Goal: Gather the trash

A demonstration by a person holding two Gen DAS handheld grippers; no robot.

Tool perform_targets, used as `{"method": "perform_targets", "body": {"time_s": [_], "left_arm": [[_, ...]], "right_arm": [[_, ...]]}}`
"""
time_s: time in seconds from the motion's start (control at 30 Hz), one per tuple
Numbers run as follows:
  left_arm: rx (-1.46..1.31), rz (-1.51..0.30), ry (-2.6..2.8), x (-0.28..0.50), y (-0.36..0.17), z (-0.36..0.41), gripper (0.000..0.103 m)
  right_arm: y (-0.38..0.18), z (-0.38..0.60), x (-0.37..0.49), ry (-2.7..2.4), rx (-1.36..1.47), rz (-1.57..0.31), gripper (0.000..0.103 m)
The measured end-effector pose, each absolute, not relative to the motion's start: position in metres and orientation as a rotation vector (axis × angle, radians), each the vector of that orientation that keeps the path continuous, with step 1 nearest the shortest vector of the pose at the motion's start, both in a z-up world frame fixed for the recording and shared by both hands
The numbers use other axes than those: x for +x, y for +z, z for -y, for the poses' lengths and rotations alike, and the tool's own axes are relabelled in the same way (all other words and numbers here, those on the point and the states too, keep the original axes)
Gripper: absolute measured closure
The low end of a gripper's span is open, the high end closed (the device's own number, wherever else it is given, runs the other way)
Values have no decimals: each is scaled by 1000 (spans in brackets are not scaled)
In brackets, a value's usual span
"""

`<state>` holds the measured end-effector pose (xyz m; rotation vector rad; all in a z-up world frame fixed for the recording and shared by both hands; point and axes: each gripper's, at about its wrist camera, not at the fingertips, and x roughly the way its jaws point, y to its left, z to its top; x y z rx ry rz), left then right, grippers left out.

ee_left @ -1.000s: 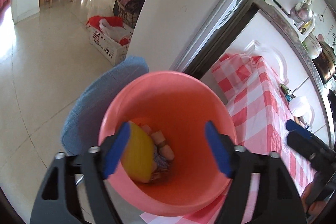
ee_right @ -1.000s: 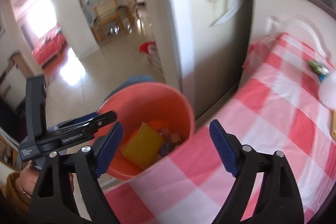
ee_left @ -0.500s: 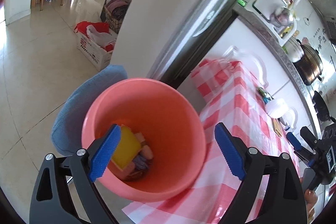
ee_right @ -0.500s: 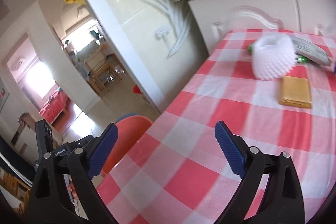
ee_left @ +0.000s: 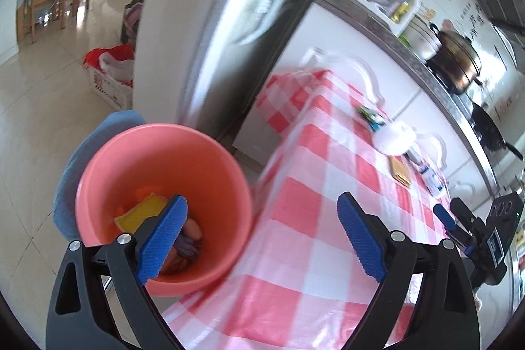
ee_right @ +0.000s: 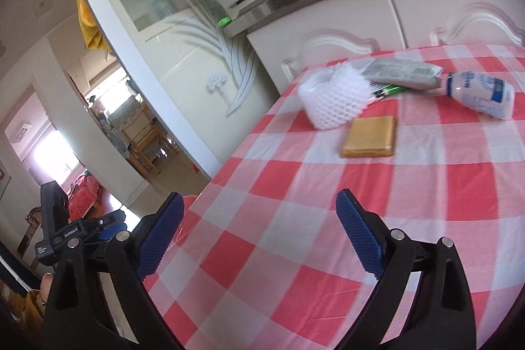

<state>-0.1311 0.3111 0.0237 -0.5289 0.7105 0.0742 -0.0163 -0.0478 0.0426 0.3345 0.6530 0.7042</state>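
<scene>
Swung from pink bin toward table: right gripper, left gripper, jaws just opened, empty, ready for foam net, brown packet, bottle.

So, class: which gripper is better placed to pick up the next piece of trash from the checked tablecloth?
Right. The right gripper faces the flat tan packet with open, empty jaws; the left gripper hangs by the pink plastic bucket.
</scene>
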Motion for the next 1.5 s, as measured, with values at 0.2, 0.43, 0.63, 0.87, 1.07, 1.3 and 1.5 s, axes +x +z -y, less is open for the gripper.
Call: {"method": "perform_targets", "body": {"time_s": [0.2, 0.43, 0.63, 0.87, 1.07, 1.3, 1.5], "left_arm": [[-470, -761, 10, -115, 40, -267, 11], [-440, -762, -43, -75, 74, -212, 11], [-392, -732, -52, 5, 107, -159, 11], [-400, -828, -7, 137, 103, -129, 11], [-496, -952, 45, 217, 69, -133, 26], [-544, -1053, 81, 262, 46, -145, 33], [-506, -1093, 100, 275, 36, -135, 39]], "right_arm": [[40, 95, -9, 664, 420, -635, 9], [34, 148, 3, 600, 485, -617, 9], [31, 187, 10, 573, 578, -578, 9], [27, 205, 16, 560, 615, -566, 9], [27, 203, 18, 577, 608, -573, 9], [30, 199, 18, 584, 582, -570, 9], [26, 208, 21, 568, 619, -567, 9]]}}
